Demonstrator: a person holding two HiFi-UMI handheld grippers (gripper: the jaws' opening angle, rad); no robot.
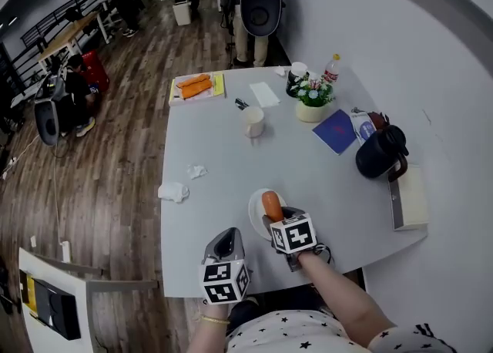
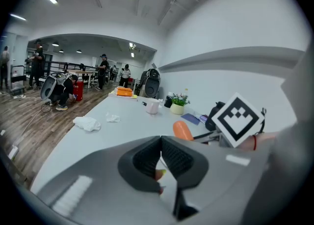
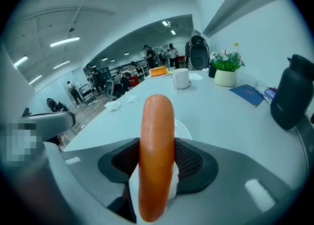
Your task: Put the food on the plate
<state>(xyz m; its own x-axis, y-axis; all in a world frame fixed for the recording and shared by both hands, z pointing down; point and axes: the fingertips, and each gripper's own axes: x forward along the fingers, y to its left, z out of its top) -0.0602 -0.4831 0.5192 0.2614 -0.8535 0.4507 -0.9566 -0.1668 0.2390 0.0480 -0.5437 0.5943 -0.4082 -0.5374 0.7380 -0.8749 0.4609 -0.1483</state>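
One grey table (image 1: 223, 143) | wood-plank floor (image 1: 115, 182) | white wall (image 1: 400, 28) | right tongs (image 3: 157, 162) clamp sausage (image 3: 157, 121)

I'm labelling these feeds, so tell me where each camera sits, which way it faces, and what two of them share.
Head view: on the person's head, looking steeply down at the table; left gripper, right gripper and a forearm show.
Left gripper view: rides the left gripper, looking across the table along its shut jaws; the right gripper's marker cube shows.
Right gripper view: rides the right gripper, looking along jaws shut on the sausage, over the plate.
Shared: both gripper views show the sausage and white cup.
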